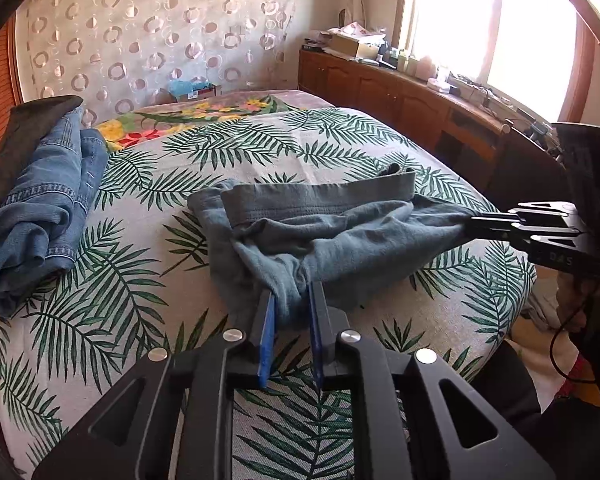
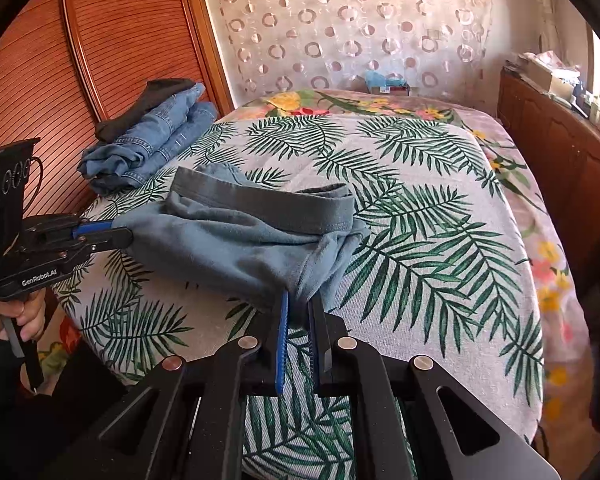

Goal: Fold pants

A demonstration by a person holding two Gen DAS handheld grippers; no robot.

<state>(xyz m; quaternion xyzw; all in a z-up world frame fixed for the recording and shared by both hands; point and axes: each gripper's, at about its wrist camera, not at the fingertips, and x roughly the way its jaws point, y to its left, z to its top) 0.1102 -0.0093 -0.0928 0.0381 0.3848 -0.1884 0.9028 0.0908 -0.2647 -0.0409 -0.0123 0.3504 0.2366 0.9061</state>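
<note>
Grey-blue pants (image 1: 308, 232) lie bunched on the palm-leaf bed cover, waistband toward the far side; they also show in the right wrist view (image 2: 240, 240). My left gripper (image 1: 292, 292) is shut on a gathered fold at the pants' near edge. It also shows at the left of the right wrist view (image 2: 120, 232). My right gripper (image 2: 300, 300) is shut on the other end of the pants. It also shows at the right of the left wrist view (image 1: 470, 226). The cloth is stretched between the two grippers, slightly lifted.
A pile of blue jeans over dark clothes (image 1: 36, 208) sits at the bed's left side (image 2: 152, 136). A wooden cabinet (image 1: 420, 100) with clutter runs under the window on the right. A wooden wardrobe (image 2: 120, 40) stands at the left. The bed cover (image 2: 420, 220) stretches out to the right.
</note>
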